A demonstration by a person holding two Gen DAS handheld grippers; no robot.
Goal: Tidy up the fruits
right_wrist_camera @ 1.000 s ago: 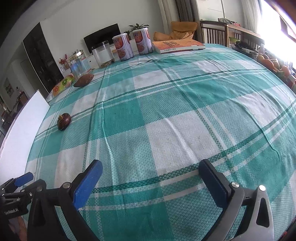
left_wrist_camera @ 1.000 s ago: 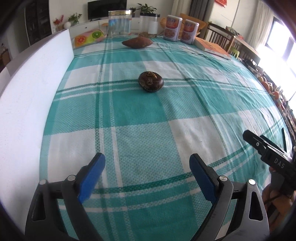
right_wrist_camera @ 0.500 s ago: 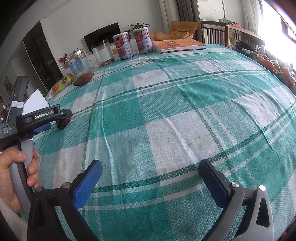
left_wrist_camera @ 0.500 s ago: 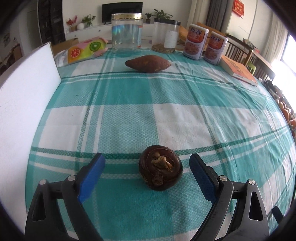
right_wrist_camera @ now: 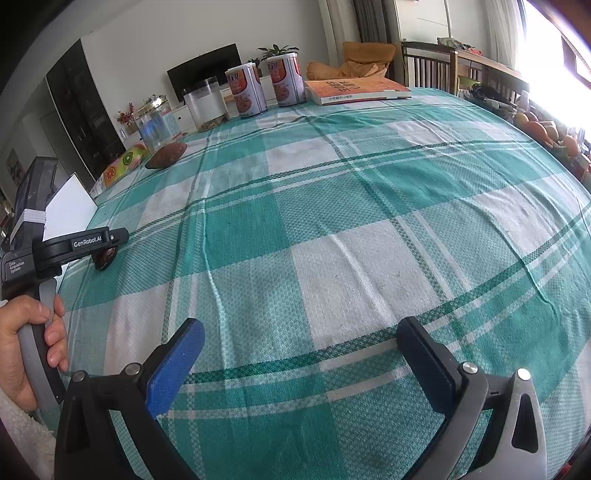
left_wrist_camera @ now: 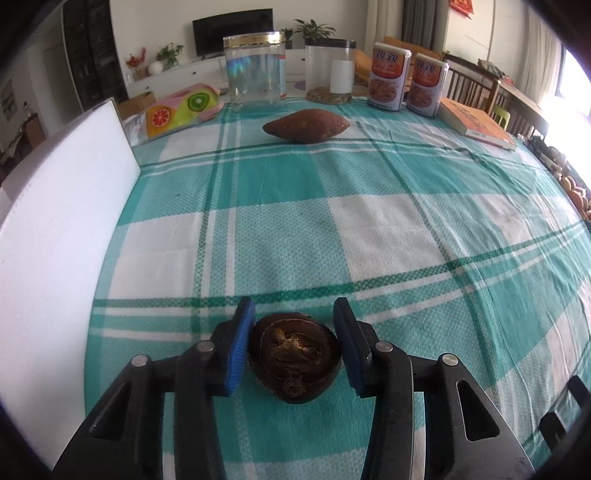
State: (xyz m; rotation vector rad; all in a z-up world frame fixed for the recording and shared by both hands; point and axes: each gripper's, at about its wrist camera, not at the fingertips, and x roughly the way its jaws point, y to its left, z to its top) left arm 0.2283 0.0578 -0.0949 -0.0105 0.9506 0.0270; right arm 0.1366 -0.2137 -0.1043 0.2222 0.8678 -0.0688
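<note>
Room: living space in daylight; dark television [left_wrist_camera: 232,35] on the far wall, potted plants beside it, wooden chairs and a bright window at right.
Tabletop [left_wrist_camera: 369,229]: covered in a teal-and-white checked cloth, lightly creased.
White board [left_wrist_camera: 55,236]: stands upright along the tabletop's left edge.
Far edge: two clear jars [left_wrist_camera: 255,79], two red-labelled cans [left_wrist_camera: 388,81], an orange book [left_wrist_camera: 476,123], a fruit-printed packet [left_wrist_camera: 181,110].
Sweet potato [left_wrist_camera: 306,126]: lies on the cloth just in front of the jars, well apart from both claws.
Right claw [right_wrist_camera: 299,363]: fingers spread wide, nothing between them, low over the cloth.
Left claw [left_wrist_camera: 293,349]: blue pads [left_wrist_camera: 242,349] closed in on either side of the mangosteen; left pad touching, right pad touching or a hair off, hard to tell.
Mangosteen [left_wrist_camera: 293,356]: dark, round, resting on the cloth near the left edge, calyx facing the camera.
</note>
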